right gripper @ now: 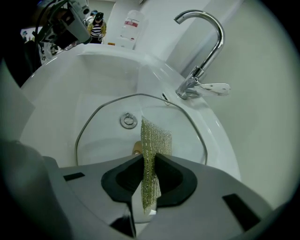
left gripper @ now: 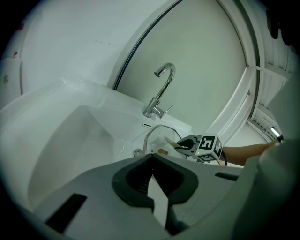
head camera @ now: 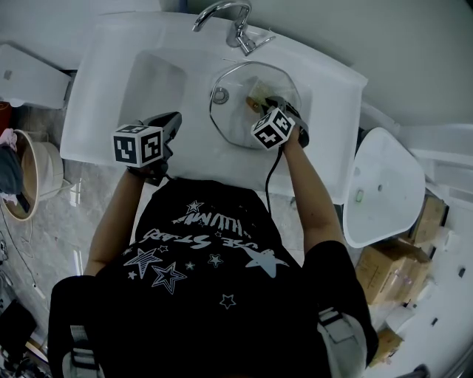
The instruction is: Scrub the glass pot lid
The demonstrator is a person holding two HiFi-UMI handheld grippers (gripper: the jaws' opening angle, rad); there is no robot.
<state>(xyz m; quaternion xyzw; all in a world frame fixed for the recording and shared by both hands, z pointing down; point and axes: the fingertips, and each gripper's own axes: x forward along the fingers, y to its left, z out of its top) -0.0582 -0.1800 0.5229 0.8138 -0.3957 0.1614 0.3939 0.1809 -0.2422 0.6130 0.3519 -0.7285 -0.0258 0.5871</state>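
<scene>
Head view, from above. White sink (head camera: 111, 88) set against a grey wall, with a chrome faucet (head camera: 235, 22) at the back rim. In the right half of the basin, lying flat over the drain: the glass pot lid (head camera: 233, 124). Over the lid, held out on a bare right forearm: the right gripper (head camera: 262, 105), with a bit of yellowish mesh scrubbing cloth (head camera: 259, 92) at its tip. Left of the lid and apart from it, above the sink's front rim: the left gripper (head camera: 171, 122). Below both, a black shirt (head camera: 199, 266) printed with white stars.

Left gripper view, looking along the basin. Jaws of the left gripper (left gripper: 152, 157) clenched together at the tips, with nothing between them. Beyond them, the lid (left gripper: 154, 137) with its metal rim catching the light, the curved faucet (left gripper: 161, 91) behind it, and the right gripper (left gripper: 180, 144) reaching in from the right.

Right gripper view, looking down into the sink. Jaws of the right gripper (right gripper: 149, 157) grasping the mesh cloth (right gripper: 154, 138), pinched upright between the dark pads, its free end standing over the glass. Just beside the cloth on its left, the lid's brown knob (right gripper: 136, 148). Round both, the lid (right gripper: 192, 140), with the drain (right gripper: 128, 120) showing through it. At upper right, the faucet (right gripper: 201, 47). On the far rim, a white bottle (right gripper: 129, 28).
</scene>
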